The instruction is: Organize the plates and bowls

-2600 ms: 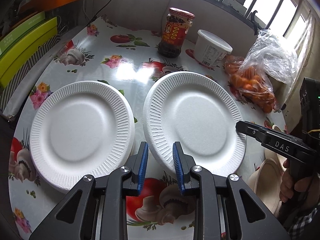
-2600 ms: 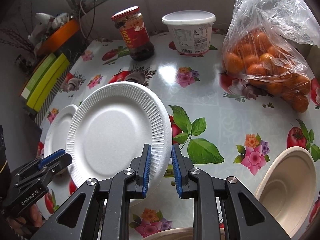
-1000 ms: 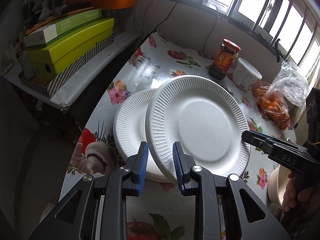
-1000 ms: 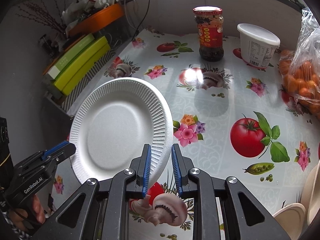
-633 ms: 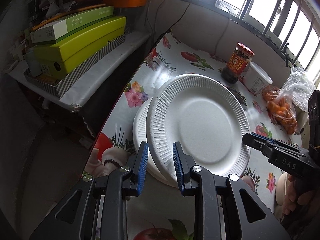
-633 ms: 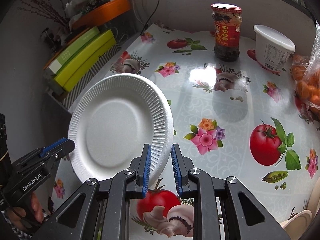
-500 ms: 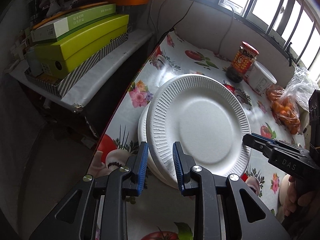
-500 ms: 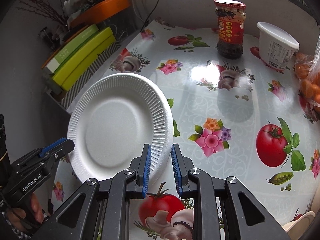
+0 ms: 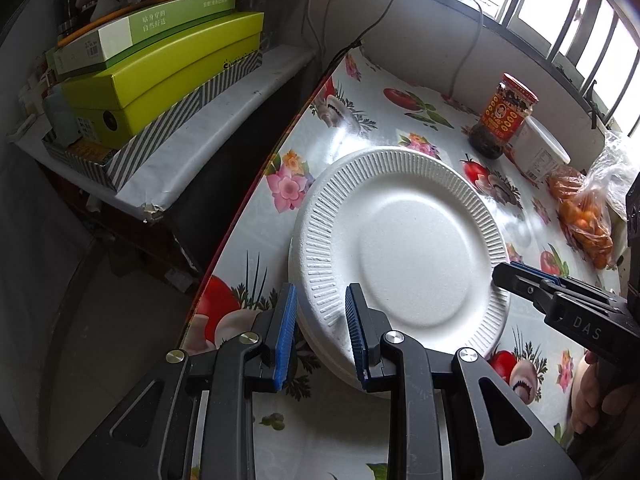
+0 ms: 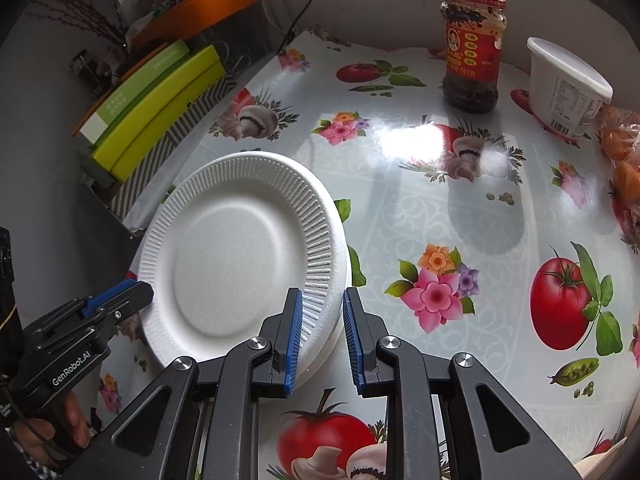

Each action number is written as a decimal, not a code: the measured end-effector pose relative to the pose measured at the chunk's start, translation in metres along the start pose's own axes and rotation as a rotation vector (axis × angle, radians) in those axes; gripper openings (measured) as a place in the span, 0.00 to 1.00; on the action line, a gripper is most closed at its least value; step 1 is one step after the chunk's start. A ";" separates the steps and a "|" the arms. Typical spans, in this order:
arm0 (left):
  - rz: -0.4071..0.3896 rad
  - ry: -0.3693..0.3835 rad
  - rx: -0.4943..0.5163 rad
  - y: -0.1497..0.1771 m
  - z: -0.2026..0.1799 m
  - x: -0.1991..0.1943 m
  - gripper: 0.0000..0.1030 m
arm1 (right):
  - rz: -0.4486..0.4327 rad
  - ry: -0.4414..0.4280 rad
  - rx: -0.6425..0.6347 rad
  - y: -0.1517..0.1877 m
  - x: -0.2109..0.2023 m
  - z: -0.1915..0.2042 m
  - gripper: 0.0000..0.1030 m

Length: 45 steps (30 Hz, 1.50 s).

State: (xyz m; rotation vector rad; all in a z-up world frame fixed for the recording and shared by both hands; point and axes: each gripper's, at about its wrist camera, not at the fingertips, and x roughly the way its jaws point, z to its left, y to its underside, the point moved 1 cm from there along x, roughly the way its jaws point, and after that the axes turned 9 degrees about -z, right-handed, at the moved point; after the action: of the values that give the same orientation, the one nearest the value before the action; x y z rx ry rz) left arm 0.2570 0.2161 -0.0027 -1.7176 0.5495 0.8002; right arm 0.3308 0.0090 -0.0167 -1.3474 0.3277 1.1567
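Note:
A white foam plate (image 9: 400, 248) (image 10: 240, 256) is held at two opposite rims. My left gripper (image 9: 320, 312) is shut on its near-left rim. In the right wrist view my right gripper (image 10: 320, 312) is shut on the plate's near-right rim. The held plate sits almost squarely over a second white plate (image 10: 347, 276) lying near the table's left edge; only a thin crescent of that one shows. Whether the two plates touch I cannot tell. Each view also shows the other gripper: the right gripper (image 9: 508, 276) and the left gripper (image 10: 136, 292). A beige bowl's rim (image 10: 596, 462) peeks in at the bottom right.
A red-labelled sauce jar (image 10: 472, 48), a white tub (image 10: 564, 88) and a bag of oranges (image 9: 584, 216) stand at the back right. Green boxes (image 9: 160, 72) lie on a side shelf just beyond the table's left edge (image 9: 240, 216). A flowered oilcloth covers the table.
Both grippers have carried the plate left and lower. It now covers nearly all of the second plate, which stuck out on the left a second ago.

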 end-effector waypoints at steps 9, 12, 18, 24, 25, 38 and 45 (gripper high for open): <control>0.014 0.002 -0.005 0.002 0.002 0.006 0.26 | 0.008 0.008 0.001 0.000 0.006 0.000 0.20; 0.017 0.002 -0.007 0.002 0.002 0.007 0.26 | 0.008 0.010 -0.002 0.000 0.007 0.000 0.20; 0.016 0.005 -0.004 0.002 0.002 0.008 0.26 | 0.004 0.021 -0.016 0.001 0.007 0.002 0.20; 0.019 0.002 -0.009 0.002 0.004 0.008 0.26 | 0.003 0.025 -0.017 0.001 0.007 0.002 0.20; 0.019 0.000 -0.009 0.002 0.004 0.008 0.26 | 0.002 0.025 -0.017 0.001 0.007 0.002 0.21; 0.007 -0.005 0.004 0.002 0.002 0.003 0.26 | -0.014 0.030 -0.015 0.000 0.002 0.001 0.34; -0.004 -0.001 0.010 0.004 -0.003 -0.005 0.26 | -0.032 0.032 -0.015 0.003 -0.005 0.004 0.36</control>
State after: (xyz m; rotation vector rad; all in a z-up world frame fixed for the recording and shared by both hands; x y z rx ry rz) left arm 0.2518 0.2116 -0.0010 -1.7084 0.5484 0.7935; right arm 0.3245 0.0092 -0.0136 -1.3806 0.3198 1.1135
